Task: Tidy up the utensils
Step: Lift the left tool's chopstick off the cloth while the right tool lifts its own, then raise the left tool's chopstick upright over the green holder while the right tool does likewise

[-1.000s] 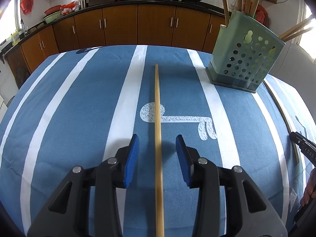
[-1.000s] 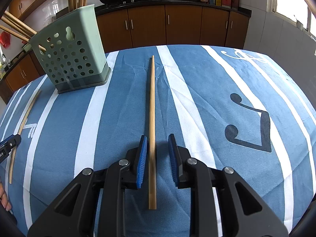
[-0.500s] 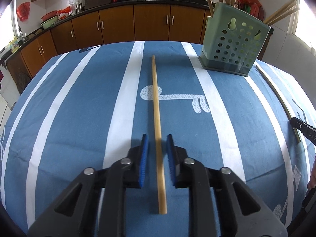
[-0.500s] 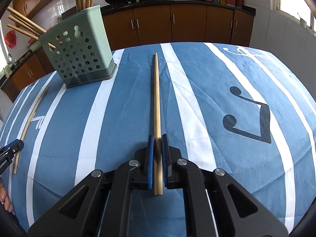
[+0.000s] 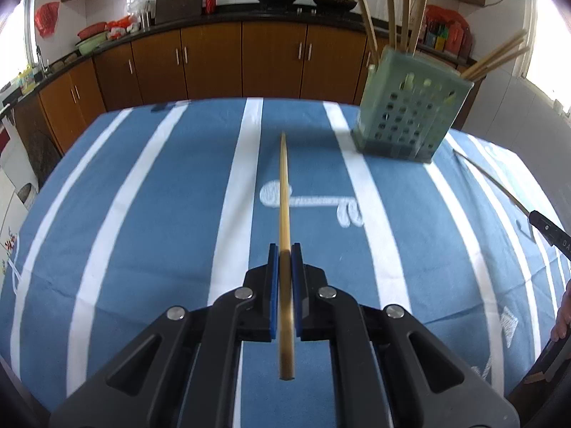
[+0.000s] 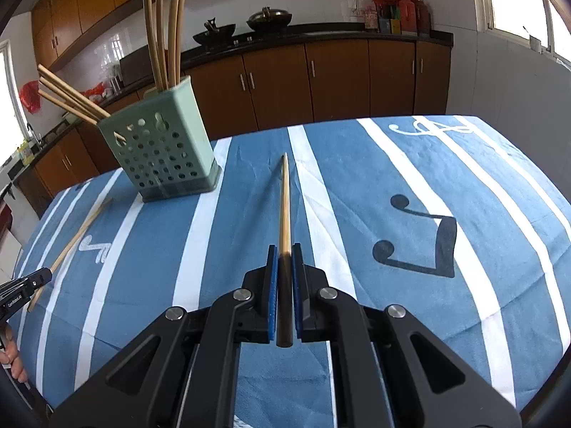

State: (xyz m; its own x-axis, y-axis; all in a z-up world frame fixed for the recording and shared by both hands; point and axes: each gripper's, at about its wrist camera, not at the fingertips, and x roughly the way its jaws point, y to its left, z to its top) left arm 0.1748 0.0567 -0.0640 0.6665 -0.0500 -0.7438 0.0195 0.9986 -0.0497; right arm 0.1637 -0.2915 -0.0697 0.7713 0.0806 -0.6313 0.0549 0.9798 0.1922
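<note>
Chopsticks of pale bamboo are in hand on both sides: the left gripper (image 5: pixel 284 249) has its blue pads clamped on one long round stick (image 5: pixel 283 192), and the right gripper (image 6: pixel 284 251) is pinched on a second (image 6: pixel 284 207), each seemingly lifted off the blue, white-striped tablecloth (image 5: pixel 150 214) near its front edge. To my eye the pickup is finished, so next comes the carry, tipping each stick upright to drop in. Further back, toward the far edge, stands the pale green perforated plastic holder (image 6: pixel 160 146), several sticks already inside, with another loose chopstick (image 6: pixel 73 239) lying beside it.
</note>
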